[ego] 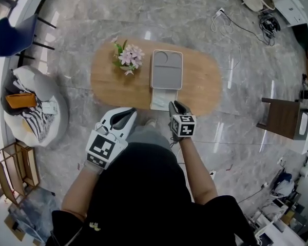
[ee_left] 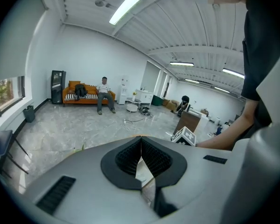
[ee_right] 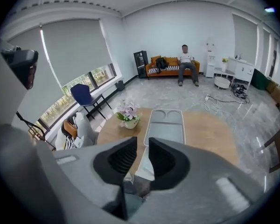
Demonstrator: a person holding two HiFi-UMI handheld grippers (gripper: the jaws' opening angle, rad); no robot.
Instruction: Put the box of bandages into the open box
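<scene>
A: Both grippers hang short of the table [ego: 205, 88]. The left gripper [ego: 124, 118] has its pads pressed together on nothing; the right gripper [ego: 175, 106] shows a narrow empty slit.

B: The small white box [ego: 159, 99], likely the bandages, lies at the near edge, touching the grey open box [ego: 167, 70].

A: Widen the right jaws first, I'd say, then grip it squarely across its sides.

B: No print readable, only square patterns on the marker cubes [ego: 185, 125].

Lighting is bright and even. A ceiling strip light [ee_left: 126, 7] is overexposed, and daylight enters at the window [ee_right: 100, 74]. The glossy floor [ego: 236, 137] carries streaked glare. Shadows are soft. Both gripper views bend strongly, with black corners. The left hand-held gripper [ee_left: 141, 141] appears slightly soft.
</scene>
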